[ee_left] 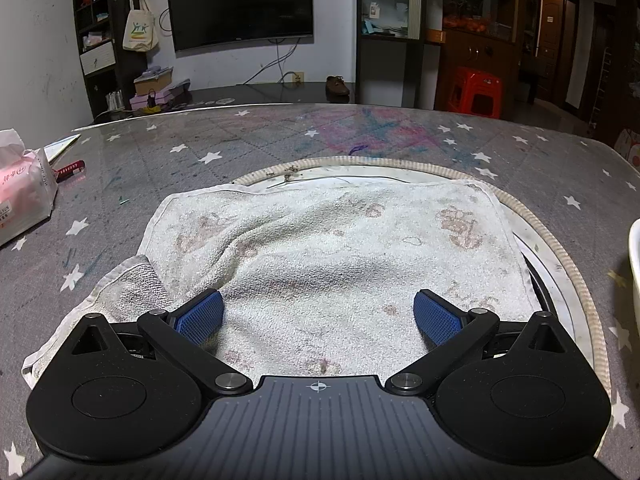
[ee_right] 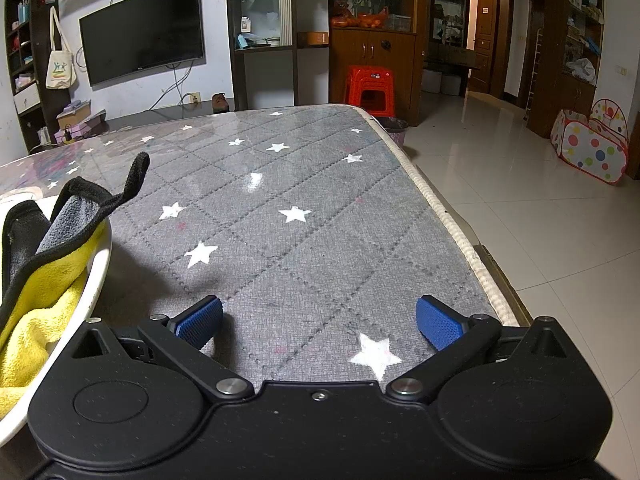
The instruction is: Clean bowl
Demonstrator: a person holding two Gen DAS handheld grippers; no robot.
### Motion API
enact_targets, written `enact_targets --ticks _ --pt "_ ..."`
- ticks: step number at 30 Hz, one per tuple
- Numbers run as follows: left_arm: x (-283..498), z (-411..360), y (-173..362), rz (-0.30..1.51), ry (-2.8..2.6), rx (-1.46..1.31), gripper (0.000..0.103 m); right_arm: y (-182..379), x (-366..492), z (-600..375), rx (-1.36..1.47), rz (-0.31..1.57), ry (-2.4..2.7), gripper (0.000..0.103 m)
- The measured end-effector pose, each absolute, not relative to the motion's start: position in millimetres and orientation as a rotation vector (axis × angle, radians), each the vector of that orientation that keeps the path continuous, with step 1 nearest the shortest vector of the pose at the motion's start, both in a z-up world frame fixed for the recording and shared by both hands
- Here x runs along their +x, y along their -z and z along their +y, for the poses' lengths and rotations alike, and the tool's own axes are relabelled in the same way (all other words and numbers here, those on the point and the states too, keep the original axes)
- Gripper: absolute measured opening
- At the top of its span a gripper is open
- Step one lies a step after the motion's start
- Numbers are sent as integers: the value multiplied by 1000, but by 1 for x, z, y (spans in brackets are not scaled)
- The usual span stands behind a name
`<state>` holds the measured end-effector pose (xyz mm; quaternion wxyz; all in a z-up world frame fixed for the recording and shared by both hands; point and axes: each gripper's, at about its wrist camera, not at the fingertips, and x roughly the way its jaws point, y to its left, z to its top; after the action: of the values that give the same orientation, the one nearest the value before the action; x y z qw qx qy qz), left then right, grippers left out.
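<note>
**Bowl cleaning not yet begun**

The left gripper (ee_left: 318, 314) stands wide over the stained white towel (ee_left: 320, 248), holding nothing; the right gripper (ee_right: 319, 322) is wide too, above bare table; the white round bowl (ee_right: 98, 264), lower left of the right view, holds a yellow-and-grey cloth (ee_right: 44, 280); wiping seems all left.

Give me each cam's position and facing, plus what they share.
Left wrist: on the left gripper, low over the table, facing the white towel and wall TV; open blue fingers show.
Right wrist: on the right gripper, facing the table's right edge; bowl holding a yellow cloth at left; open fingers show.
Shared: starred tablecloth, TV, red stool.
</note>
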<state>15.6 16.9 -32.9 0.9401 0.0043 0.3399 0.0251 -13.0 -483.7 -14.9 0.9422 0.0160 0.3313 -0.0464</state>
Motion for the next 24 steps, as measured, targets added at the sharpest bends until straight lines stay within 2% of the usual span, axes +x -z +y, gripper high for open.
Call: enact_targets --ticks 24 --pt "15 17 33 694 -51 8 103 27 13 -455 35 677 94 103"
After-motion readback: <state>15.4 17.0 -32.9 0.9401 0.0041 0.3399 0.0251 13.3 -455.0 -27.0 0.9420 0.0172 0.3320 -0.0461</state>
